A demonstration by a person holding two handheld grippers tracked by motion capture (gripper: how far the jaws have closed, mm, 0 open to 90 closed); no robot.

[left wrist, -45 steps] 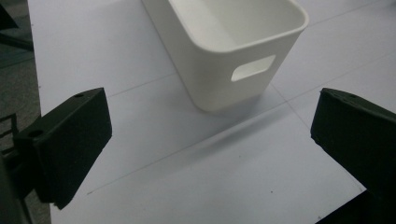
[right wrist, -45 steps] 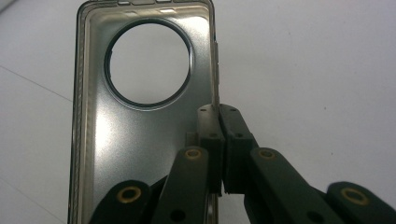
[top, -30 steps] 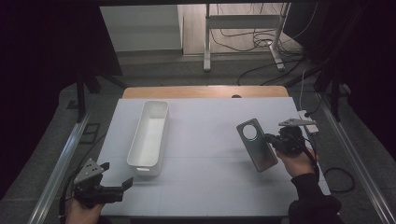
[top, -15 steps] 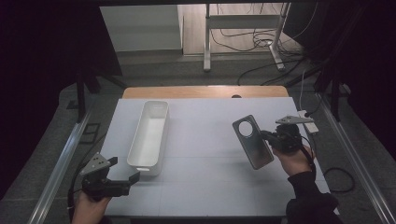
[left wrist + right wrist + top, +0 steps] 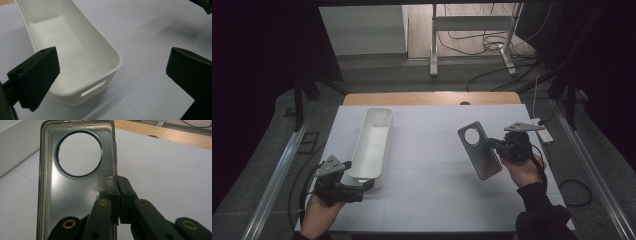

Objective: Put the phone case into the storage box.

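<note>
Smoky translucent plastic, the phone case sits pinched by one side wall in your right gripper, apparently held just above the white mat. Your left gripper is spread wide at the near end of the white bin, touching nothing.

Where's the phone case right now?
In the high view, the phone case is right of centre, pinched by the right gripper, well apart from the white bin.

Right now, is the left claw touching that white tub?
Apart. The left gripper view shows the left gripper open, its jaws standing clear on either side of the white tub, which rests untouched.
</note>
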